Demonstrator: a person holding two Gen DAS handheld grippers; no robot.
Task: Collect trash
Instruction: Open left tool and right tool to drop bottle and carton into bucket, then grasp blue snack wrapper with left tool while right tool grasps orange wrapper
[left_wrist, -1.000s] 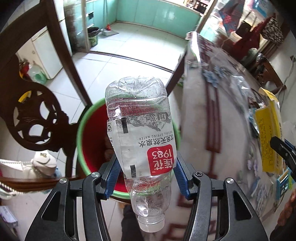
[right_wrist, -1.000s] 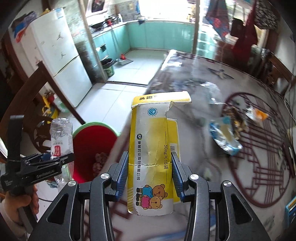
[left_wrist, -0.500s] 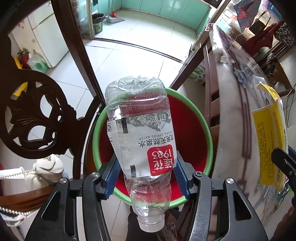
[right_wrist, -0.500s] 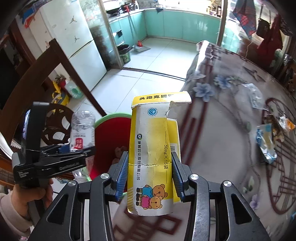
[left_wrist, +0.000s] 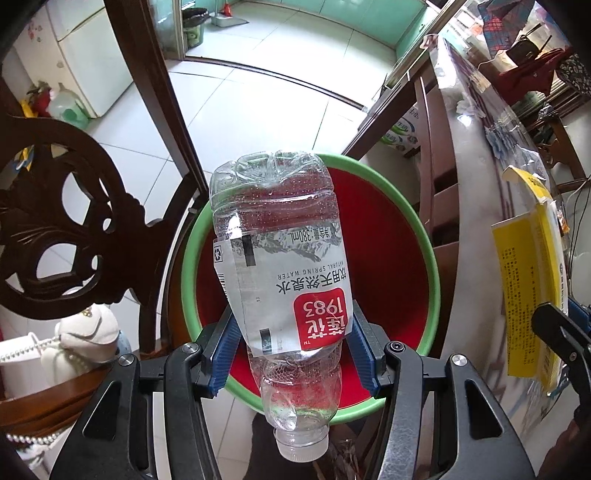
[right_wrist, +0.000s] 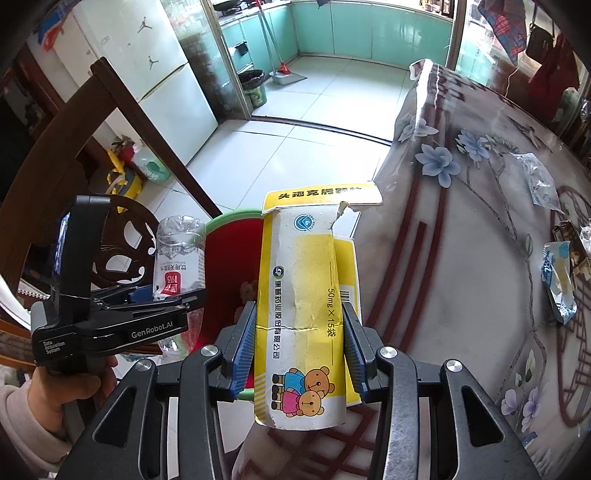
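Observation:
My left gripper (left_wrist: 291, 347) is shut on an empty clear plastic water bottle (left_wrist: 280, 258) with a red and white label, cap toward me. It hangs directly over a red bin with a green rim (left_wrist: 424, 236) on the floor. My right gripper (right_wrist: 299, 347) is shut on a torn yellow and white medicine box (right_wrist: 306, 295), held at the table edge just right of the bin (right_wrist: 225, 251). The left gripper (right_wrist: 122, 325) with the bottle (right_wrist: 179, 258) shows in the right wrist view. The box (left_wrist: 528, 295) shows at the right of the left wrist view.
A carved dark wooden chair (left_wrist: 74, 229) stands left of the bin. The table (right_wrist: 461, 258) with a flowered cover carries a clear plastic wrapper (right_wrist: 539, 181) and a blue and white packet (right_wrist: 557, 280) at the right. A white fridge (right_wrist: 147, 74) stands at the back left.
Both grippers have moved left off the table toward the bin. The bottle is now centred over the bin's opening, and the box has come to the table edge beside it.

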